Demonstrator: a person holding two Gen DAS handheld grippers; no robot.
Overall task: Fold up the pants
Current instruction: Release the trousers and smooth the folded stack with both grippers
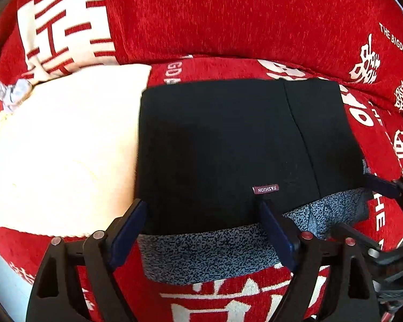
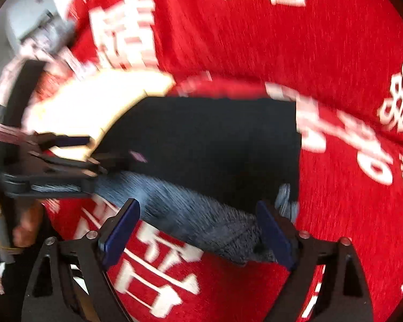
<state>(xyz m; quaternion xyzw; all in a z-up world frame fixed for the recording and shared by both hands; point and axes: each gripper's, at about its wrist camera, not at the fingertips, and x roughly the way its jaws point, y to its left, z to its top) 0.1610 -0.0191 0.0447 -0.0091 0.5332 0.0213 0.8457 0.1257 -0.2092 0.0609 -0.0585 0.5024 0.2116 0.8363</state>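
Evidently the black pants (image 1: pixel 228 145), soft and limp, lay folded on the red sofa (image 1: pixel 228 21); both the left gripper (image 1: pixel 201 230) and right gripper (image 2: pixel 198 230) stood apart, empty. Best pinched at the near grey waistband (image 1: pixel 201 252).

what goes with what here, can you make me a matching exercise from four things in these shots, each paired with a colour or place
Things:
1. folded pants
2. fashion tag
3. cream cushion
4. sofa cover

Descriptions:
A. red with white lettering
B. black, with a speckled grey lining showing at the near edge
C. pale, lying left of the pants
D. small, on the pants near the near edge

Pairs: 1-B, 2-D, 3-C, 4-A
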